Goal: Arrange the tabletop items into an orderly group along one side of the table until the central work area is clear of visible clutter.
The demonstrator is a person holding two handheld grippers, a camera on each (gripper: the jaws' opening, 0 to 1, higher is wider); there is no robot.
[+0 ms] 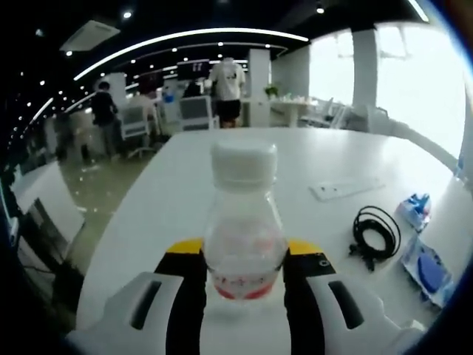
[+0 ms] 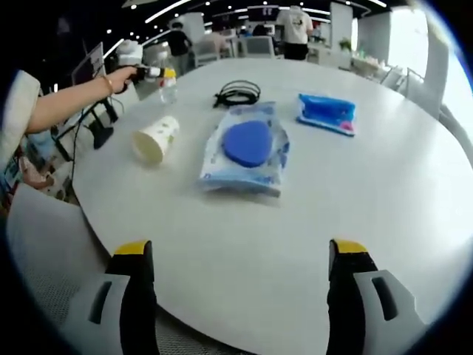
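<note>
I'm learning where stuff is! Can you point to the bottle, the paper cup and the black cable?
bottle [image 1: 244, 222], left gripper view, clear body
paper cup [image 2: 157, 138], right gripper view, its side
black cable [image 2: 237, 94], right gripper view, the coil

My left gripper [image 1: 244, 277] has both jaws upright from the bottom of the left gripper view, black inner faces with yellow tips, closed in against what sits between them. In the right gripper view I see that same gripper far off at upper left, held in my left hand [image 2: 120, 76], bare forearm stretched out level from a short white sleeve. My right gripper [image 2: 242, 285] has its jaws spread wide apart, nothing between them, yellow tips up, hovering low at the near edge.
</note>
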